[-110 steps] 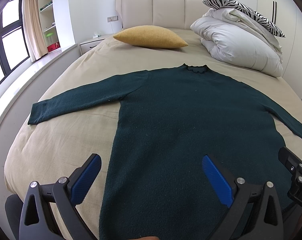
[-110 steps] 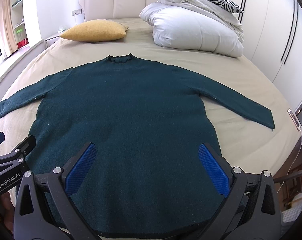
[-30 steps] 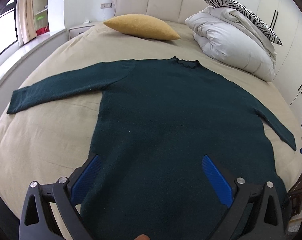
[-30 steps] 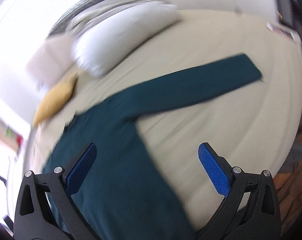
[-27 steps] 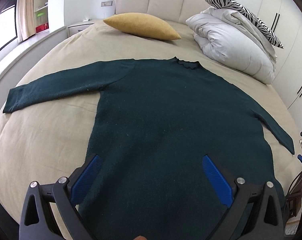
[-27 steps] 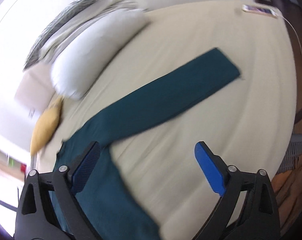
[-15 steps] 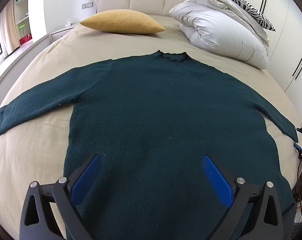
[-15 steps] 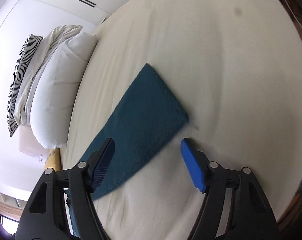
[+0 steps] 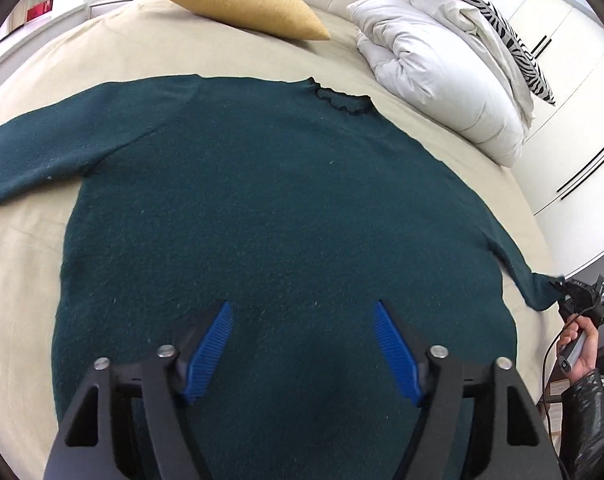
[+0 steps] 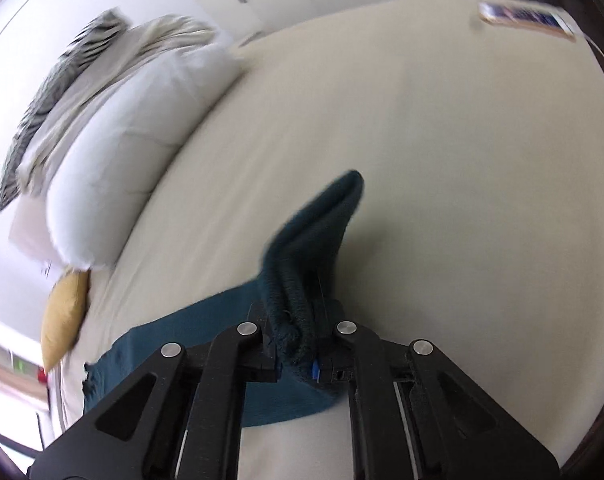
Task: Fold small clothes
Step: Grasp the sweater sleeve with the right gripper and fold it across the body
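A dark green long-sleeved sweater (image 9: 269,208) lies flat, front up, on the beige bed (image 9: 17,248), collar towards the headboard. My left gripper (image 9: 304,344) is open and empty, hovering over the sweater's lower body. My right gripper (image 10: 297,344) is shut on the cuff of the sweater's right sleeve (image 10: 318,236), which is bunched and lifted off the sheet. In the left wrist view the right gripper (image 9: 574,296) shows at the far right, holding the sleeve end (image 9: 538,292).
A mustard pillow (image 9: 241,0) and a white duvet (image 9: 438,80) with a zebra-print pillow (image 9: 486,12) lie near the headboard. A phone (image 10: 526,20) lies at the bed's right edge. White wardrobes stand to the right.
My right gripper swung to the right sleeve's cuff, closed on it and raised it. My left gripper moved forward over the sweater's body and stayed open.
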